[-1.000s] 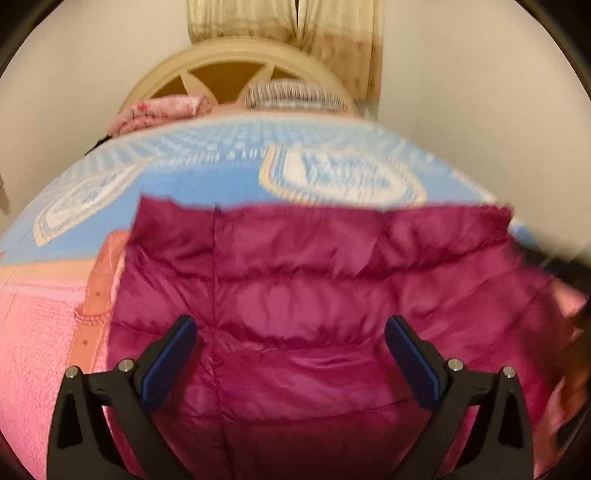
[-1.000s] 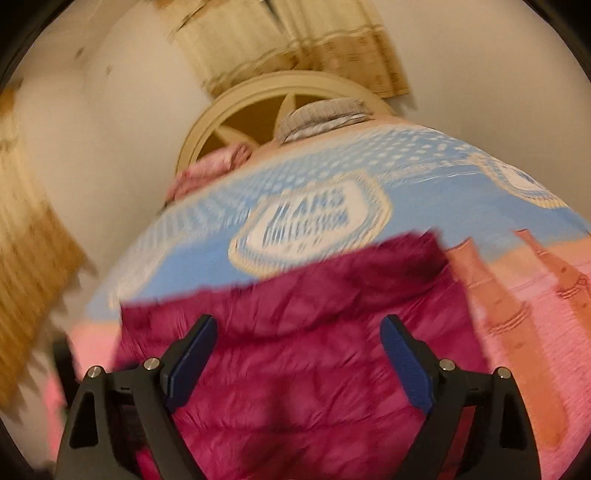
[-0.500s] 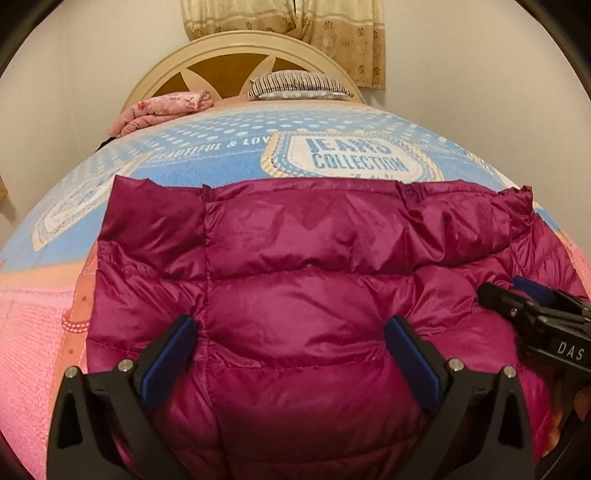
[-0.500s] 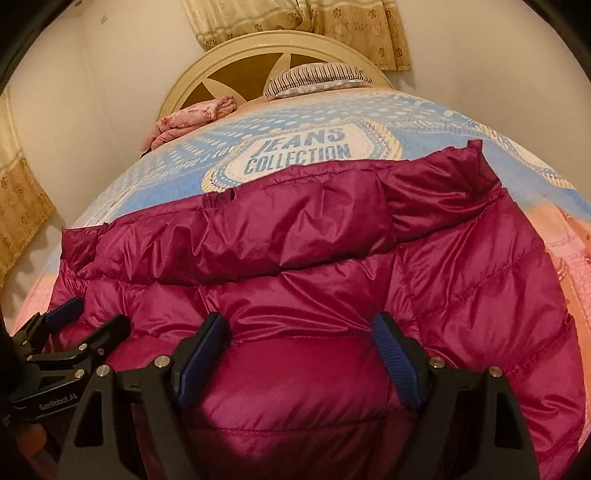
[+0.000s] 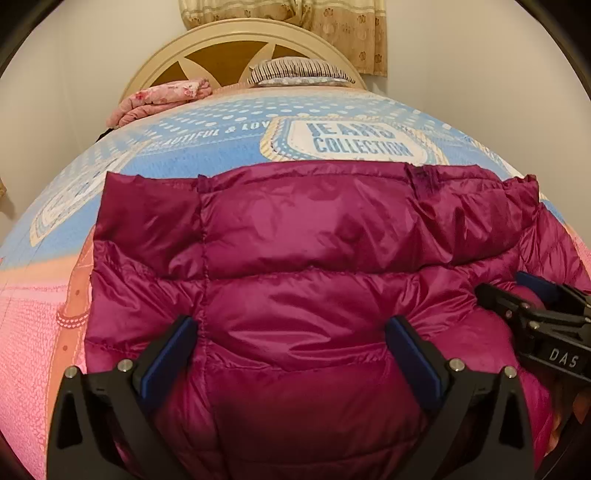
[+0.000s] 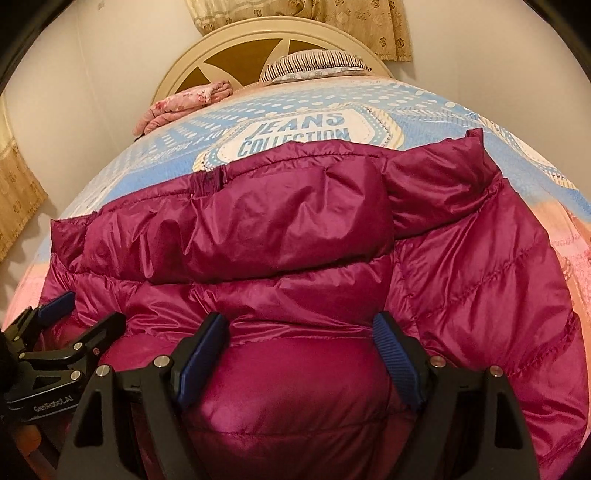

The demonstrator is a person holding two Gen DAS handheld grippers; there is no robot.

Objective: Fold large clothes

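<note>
A magenta quilted down jacket (image 5: 295,258) lies spread on the bed, its far part folded over toward me; it also fills the right wrist view (image 6: 295,258). My left gripper (image 5: 291,343) is open, its jaws wide apart low over the jacket's near part. My right gripper (image 6: 299,339) is open too, with a puffy bulge of jacket between its jaws. Each gripper shows in the other's view: the right one at the right edge (image 5: 535,314), the left one at the lower left (image 6: 55,339).
The bed has a blue and pink printed cover (image 5: 221,129) (image 6: 424,99). A folded pink blanket (image 5: 159,99) and a striped pillow (image 5: 299,70) lie by the cream headboard (image 5: 240,40). Walls and a curtain (image 6: 295,14) stand behind.
The blurred views have steadied. The jacket's far part has come over toward me and settled flat. Both grippers have lowered close to the jacket and stay open.
</note>
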